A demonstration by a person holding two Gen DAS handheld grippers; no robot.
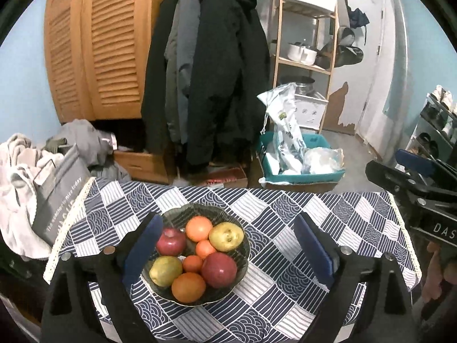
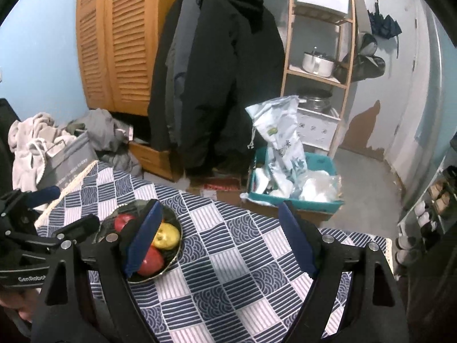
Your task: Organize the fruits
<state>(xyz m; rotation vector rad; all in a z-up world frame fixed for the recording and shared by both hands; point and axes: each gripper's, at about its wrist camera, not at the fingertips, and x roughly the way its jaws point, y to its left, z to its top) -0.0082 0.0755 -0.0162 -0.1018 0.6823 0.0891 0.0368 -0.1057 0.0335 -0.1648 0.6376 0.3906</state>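
A dark glass bowl [image 1: 241, 271] sits on the blue-and-white checked tablecloth [image 1: 285, 205]. It holds two red apples [image 1: 218, 270], two yellow pears [image 1: 226, 236] and several oranges [image 1: 199, 228]. My left gripper [image 1: 228, 251] is open and empty, held above the bowl with its left finger over the bowl's left rim. My right gripper [image 2: 220, 237] is open and empty, to the right of the bowl [image 2: 174, 260]; its left finger hides part of the fruit. A red apple [image 2: 150, 261] and a pear [image 2: 167, 235] show there.
The right gripper's body [image 1: 414, 183] shows at the right edge of the left wrist view. Beyond the table stand hanging coats [image 1: 217, 71], a wooden louvred cabinet [image 1: 100, 51], a teal bin with bags [image 1: 302, 168], a shelf rack [image 1: 308, 43] and a laundry pile [image 1: 25, 177].
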